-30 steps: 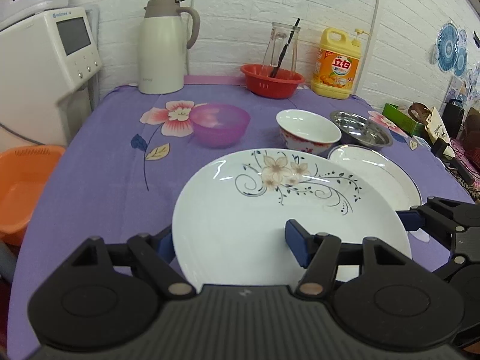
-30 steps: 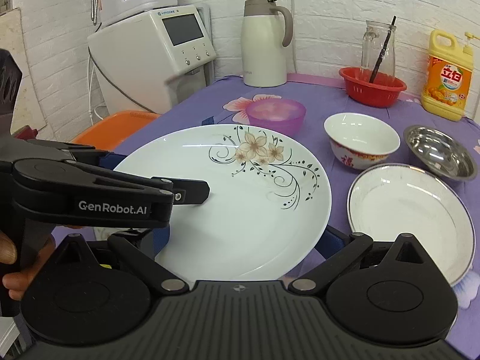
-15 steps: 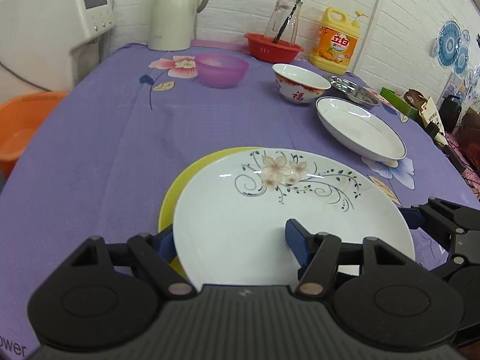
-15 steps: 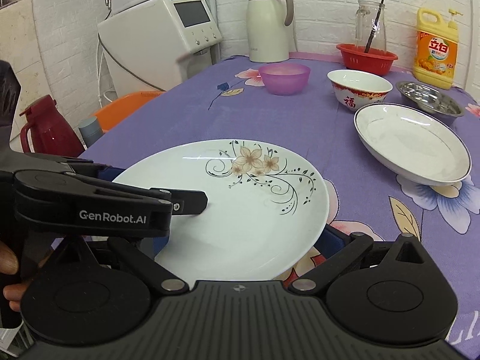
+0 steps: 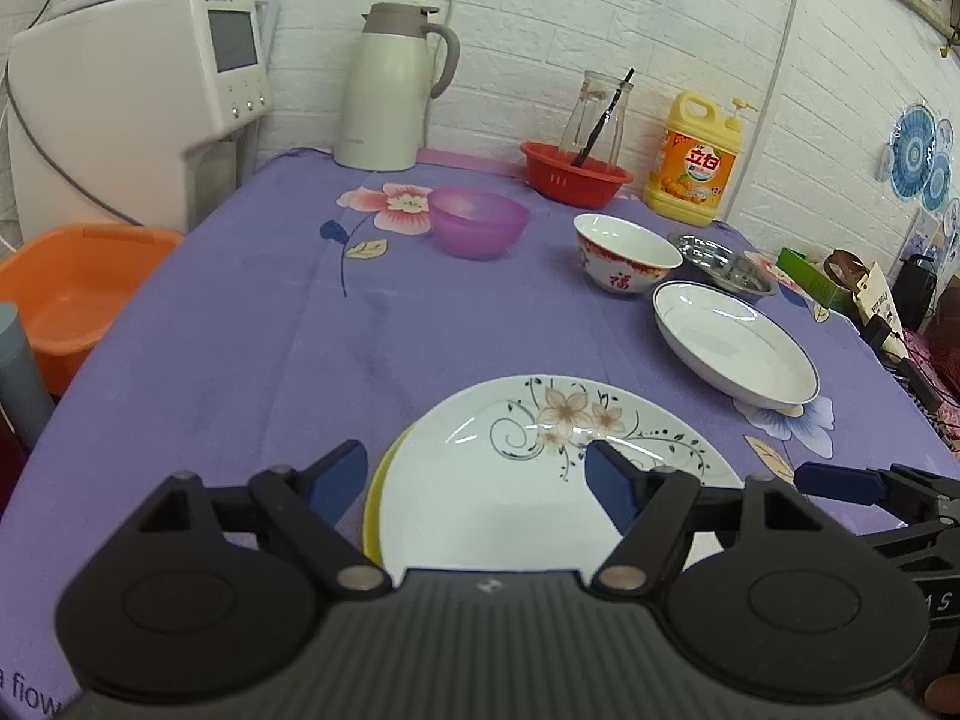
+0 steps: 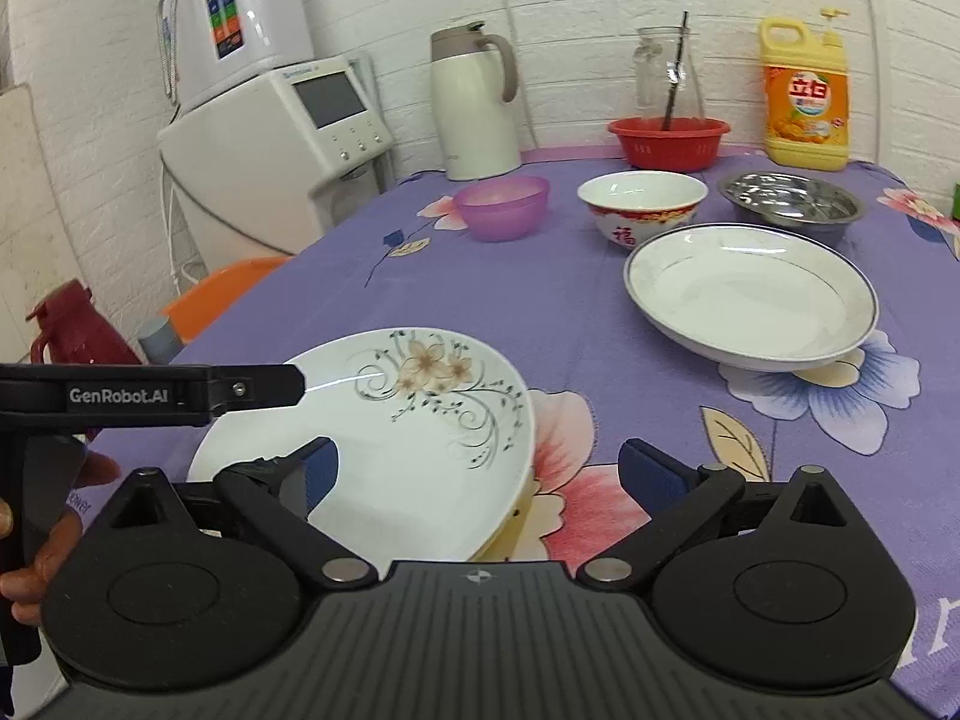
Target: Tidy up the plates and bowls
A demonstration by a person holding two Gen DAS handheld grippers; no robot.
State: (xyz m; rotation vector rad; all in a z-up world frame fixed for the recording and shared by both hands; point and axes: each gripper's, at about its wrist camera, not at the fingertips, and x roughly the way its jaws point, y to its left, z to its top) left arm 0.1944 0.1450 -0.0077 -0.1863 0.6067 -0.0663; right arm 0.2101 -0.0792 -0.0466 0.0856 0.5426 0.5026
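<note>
A white plate with a flower print (image 5: pixel 540 480) (image 6: pixel 414 420) lies on a yellow plate (image 5: pixel 375 498) at the table's near edge. Only a sliver of the yellow plate shows at its left rim. My left gripper (image 5: pixel 477 483) is open, its fingers straddling the flowered plate's left rim. My right gripper (image 6: pixel 480 474) is open, its fingers straddling the plate's right rim. Farther back stand a white deep plate (image 5: pixel 735 345) (image 6: pixel 750 294), a red-patterned white bowl (image 5: pixel 624 252) (image 6: pixel 642 201), a purple bowl (image 5: pixel 480 222) (image 6: pixel 503 204) and a steel bowl (image 5: pixel 726 261) (image 6: pixel 792 198).
A red basket (image 5: pixel 576 171) with a glass jar, a yellow detergent bottle (image 5: pixel 699 159) and a white thermos jug (image 5: pixel 390 87) stand along the back wall. A white water dispenser (image 5: pixel 138 78) and an orange basin (image 5: pixel 66 300) are left of the purple-clothed table (image 5: pixel 240 360).
Both grippers carried the flowered plate down and back onto the yellow plate, then opened and let it go. Both now sit a little back from the plate.
</note>
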